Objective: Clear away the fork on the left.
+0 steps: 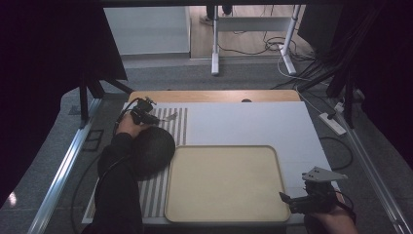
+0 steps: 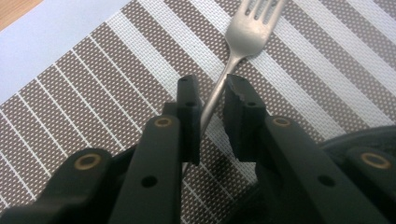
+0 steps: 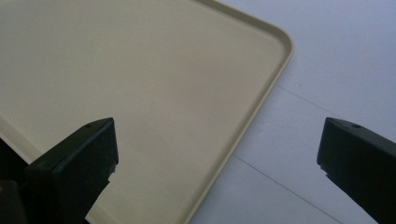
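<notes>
A metal fork point(image 2: 245, 30) lies on a brown-and-white striped placemat point(image 2: 93, 107), tines pointing away. My left gripper point(image 2: 212, 93) straddles its thin handle; the jaws stand narrowly apart, the handle runs along the left jaw, and a gap shows by the right jaw. From above, the left gripper point(image 1: 157, 118) is at the far left of the table with the fork point(image 1: 169, 117) just past its tips. The right gripper point(image 1: 284, 197) stands wide open at the front right, by the edge of a bare beige tray point(image 1: 224, 183). Nothing is between its jaws point(image 3: 217, 140), which frame the tray's corner point(image 3: 275, 51).
A black round bowl point(image 1: 153, 148) sits on the placemat point(image 1: 181, 122) between the left hand and the tray; its rim point(image 2: 364, 140) shows beside the left gripper. A white sheet point(image 1: 253, 122) covers the wooden table. Cables and a power strip point(image 1: 333, 122) lie on the floor at right.
</notes>
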{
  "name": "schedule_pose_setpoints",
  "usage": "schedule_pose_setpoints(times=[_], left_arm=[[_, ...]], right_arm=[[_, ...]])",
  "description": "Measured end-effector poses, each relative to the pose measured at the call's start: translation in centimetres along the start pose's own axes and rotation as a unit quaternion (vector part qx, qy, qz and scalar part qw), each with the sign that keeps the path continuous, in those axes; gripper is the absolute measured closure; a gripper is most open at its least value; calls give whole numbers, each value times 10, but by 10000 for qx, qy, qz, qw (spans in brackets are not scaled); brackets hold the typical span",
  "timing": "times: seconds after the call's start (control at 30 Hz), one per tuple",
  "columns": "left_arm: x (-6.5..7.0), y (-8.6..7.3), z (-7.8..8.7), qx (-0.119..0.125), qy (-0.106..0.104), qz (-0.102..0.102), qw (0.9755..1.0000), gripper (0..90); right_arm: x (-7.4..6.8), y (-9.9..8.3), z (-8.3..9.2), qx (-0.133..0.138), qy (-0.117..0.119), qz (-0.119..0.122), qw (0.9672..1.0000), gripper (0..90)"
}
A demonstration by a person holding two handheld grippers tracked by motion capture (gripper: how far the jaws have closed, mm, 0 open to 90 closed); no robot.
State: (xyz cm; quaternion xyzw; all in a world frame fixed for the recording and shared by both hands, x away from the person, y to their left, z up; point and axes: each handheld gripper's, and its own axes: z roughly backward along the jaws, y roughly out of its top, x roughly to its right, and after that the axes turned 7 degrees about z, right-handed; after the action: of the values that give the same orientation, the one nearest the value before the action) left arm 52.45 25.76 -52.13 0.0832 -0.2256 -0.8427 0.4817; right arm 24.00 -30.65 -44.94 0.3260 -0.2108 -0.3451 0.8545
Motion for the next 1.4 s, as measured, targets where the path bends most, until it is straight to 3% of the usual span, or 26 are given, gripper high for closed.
schedule_pose_setpoints(times=[0.03,0.07,0.1,0.17,0.2,0.23,0.27,0.3,0.33,0.4,0.5,0.6,0.73,0.83,0.97,1.17,1.27,1.4], left_arm=[[0,0,0,0,0,0,10000,777],[2,0,1,-46,-8,-192,9998,796],[2,0,1,-46,-8,-192,9998,815],[6,1,2,-152,62,-456,9988,841],[9,2,2,-174,191,-489,9985,860],[9,2,2,-174,191,-489,9985,860],[12,2,2,-178,340,-586,9975,860],[12,2,2,-178,340,-586,9975,861],[13,3,2,-246,589,-672,9957,861],[14,4,5,-328,799,-788,9931,861],[13,5,9,-382,822,-797,9927,861],[12,7,18,-496,1076,-894,9889,861],[9,5,31,-497,1214,-892,9873,861],[7,4,37,-496,1224,-864,9875,861],[7,0,47,-526,1043,-747,9903,861],[14,-12,53,-525,619,-498,9955,860],[19,-22,55,-472,340,-274,9979,860],[24,-29,56,-504,173,-121,9985,860]], right_arm=[[0,0,0,0,0,0,10000,0],[-1,0,0,-3,9,15,10000,0],[-1,0,0,-3,9,15,10000,0],[-1,0,0,-8,11,18,10000,0],[-1,0,0,-9,12,7,10000,0],[-1,0,0,-9,12,7,10000,0],[0,0,0,-6,8,2,10000,0],[0,0,0,-6,8,2,10000,0],[-1,0,0,-13,7,2,10000,0],[-1,0,0,-15,3,12,10000,0],[-1,0,0,-17,5,9,10000,0],[-1,0,0,-21,2,13,10000,0],[-1,0,0,-27,0,26,10000,0],[-1,0,0,-30,2,26,10000,0],[-1,0,0,-38,-7,47,10000,0],[-2,1,0,-34,-24,69,10000,0],[-2,1,-1,-44,-22,69,10000,0],[-2,1,-1,-36,-23,65,10000,0]])
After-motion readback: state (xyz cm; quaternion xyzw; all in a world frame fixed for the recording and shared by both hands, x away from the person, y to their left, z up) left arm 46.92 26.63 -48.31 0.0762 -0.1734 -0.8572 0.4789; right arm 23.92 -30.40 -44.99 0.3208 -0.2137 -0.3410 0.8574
